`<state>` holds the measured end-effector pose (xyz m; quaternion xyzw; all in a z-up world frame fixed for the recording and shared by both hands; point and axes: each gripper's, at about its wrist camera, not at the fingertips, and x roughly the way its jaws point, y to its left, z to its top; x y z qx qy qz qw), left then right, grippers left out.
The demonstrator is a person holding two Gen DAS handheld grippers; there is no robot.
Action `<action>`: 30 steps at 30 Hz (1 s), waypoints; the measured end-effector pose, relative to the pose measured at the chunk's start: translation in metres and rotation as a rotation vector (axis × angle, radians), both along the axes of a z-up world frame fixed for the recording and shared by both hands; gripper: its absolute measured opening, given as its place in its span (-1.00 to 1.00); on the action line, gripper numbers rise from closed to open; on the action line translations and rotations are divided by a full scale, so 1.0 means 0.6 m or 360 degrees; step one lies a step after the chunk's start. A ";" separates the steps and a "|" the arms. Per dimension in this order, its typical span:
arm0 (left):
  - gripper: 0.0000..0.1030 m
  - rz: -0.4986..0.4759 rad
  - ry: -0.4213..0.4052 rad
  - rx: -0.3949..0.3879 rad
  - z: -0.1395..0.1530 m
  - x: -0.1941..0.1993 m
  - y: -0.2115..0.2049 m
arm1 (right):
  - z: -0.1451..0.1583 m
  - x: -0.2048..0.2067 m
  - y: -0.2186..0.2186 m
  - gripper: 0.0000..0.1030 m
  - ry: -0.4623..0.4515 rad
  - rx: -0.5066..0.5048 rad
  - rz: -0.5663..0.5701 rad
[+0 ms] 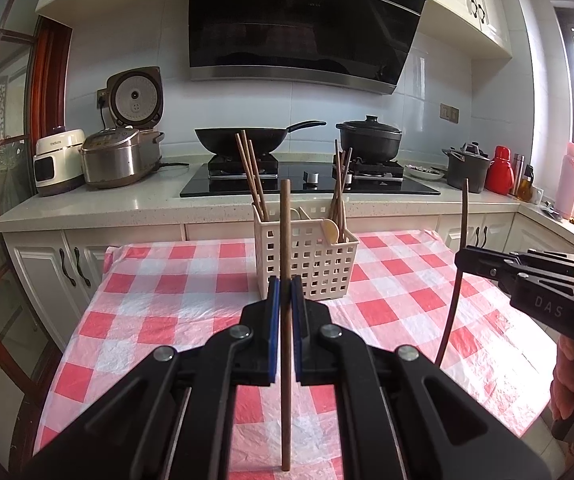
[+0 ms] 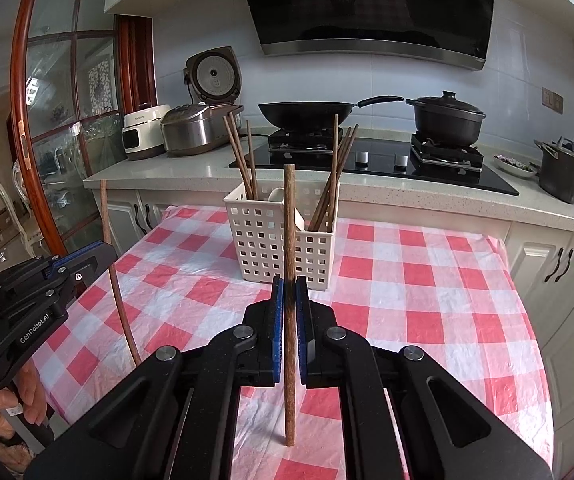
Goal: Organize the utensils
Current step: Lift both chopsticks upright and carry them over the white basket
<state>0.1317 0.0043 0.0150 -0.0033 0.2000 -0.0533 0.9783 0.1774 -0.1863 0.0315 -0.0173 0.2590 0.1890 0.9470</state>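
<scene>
My left gripper (image 1: 285, 294) is shut on a light brown chopstick (image 1: 285, 240) held upright above the checked tablecloth. My right gripper (image 2: 289, 294) is shut on a darker brown chopstick (image 2: 289, 216), also upright. Each gripper shows in the other's view: the right one (image 1: 461, 262) with its chopstick (image 1: 457, 280) at the right, the left one (image 2: 105, 258) with its chopstick (image 2: 111, 256) at the left. A white slotted utensil basket (image 1: 307, 256) (image 2: 263, 240) stands ahead on the table, holding several chopsticks (image 1: 251, 172) (image 2: 243, 152) and wooden spoons (image 1: 333, 230).
The table has a red and white checked cloth (image 1: 167, 300) (image 2: 407, 292). Behind it runs a kitchen counter with a stove (image 1: 307, 184), a wok (image 1: 247, 140), a black pot (image 1: 369, 138), rice cookers (image 1: 119, 156) and bottles (image 1: 501, 170). A glass door (image 2: 59, 120) is at the left.
</scene>
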 end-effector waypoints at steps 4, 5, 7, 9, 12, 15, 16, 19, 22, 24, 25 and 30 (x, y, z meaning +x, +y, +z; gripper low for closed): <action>-0.89 -0.0003 -0.0004 0.0001 0.001 0.000 0.000 | 0.003 0.005 0.001 -0.88 -0.0006 0.0007 -0.0004; -0.89 -0.0003 -0.0008 0.0002 0.001 0.000 0.000 | 0.004 0.007 0.002 -0.88 -0.0006 0.0008 -0.0004; -0.89 -0.0007 -0.0013 0.0006 0.003 0.001 -0.002 | 0.005 0.009 0.002 -0.88 -0.0010 0.0008 -0.0004; -0.89 -0.0012 -0.0017 0.0010 0.006 0.005 -0.003 | 0.009 0.013 0.004 -0.88 -0.0017 0.0000 -0.0003; -0.89 -0.0023 -0.0019 0.0014 0.010 0.014 -0.004 | 0.019 0.024 0.003 -0.88 -0.0032 0.0003 -0.0008; -0.89 -0.0028 -0.0029 0.0011 0.017 0.024 -0.003 | 0.031 0.037 0.002 -0.88 -0.0052 0.0003 -0.0017; -0.89 -0.0029 -0.0034 0.0010 0.020 0.026 -0.003 | 0.036 0.041 0.002 -0.88 -0.0063 -0.0001 -0.0019; -0.89 -0.0040 -0.0044 -0.0009 0.034 0.040 0.001 | 0.051 0.055 0.004 -0.88 -0.0095 -0.0020 -0.0018; -0.89 -0.0052 -0.0070 -0.0005 0.057 0.057 0.002 | 0.068 0.073 0.004 -0.88 -0.0122 -0.0030 -0.0022; -0.89 -0.0059 -0.0089 0.0004 0.076 0.071 0.003 | 0.083 0.091 0.002 -0.88 -0.0136 -0.0018 -0.0027; -0.89 -0.0060 -0.0101 0.0007 0.087 0.079 0.004 | 0.090 0.099 0.000 -0.88 -0.0142 -0.0009 -0.0025; -0.89 -0.0052 -0.0178 0.0032 0.159 0.127 0.012 | 0.133 0.147 -0.004 -0.88 -0.0182 0.0023 -0.0037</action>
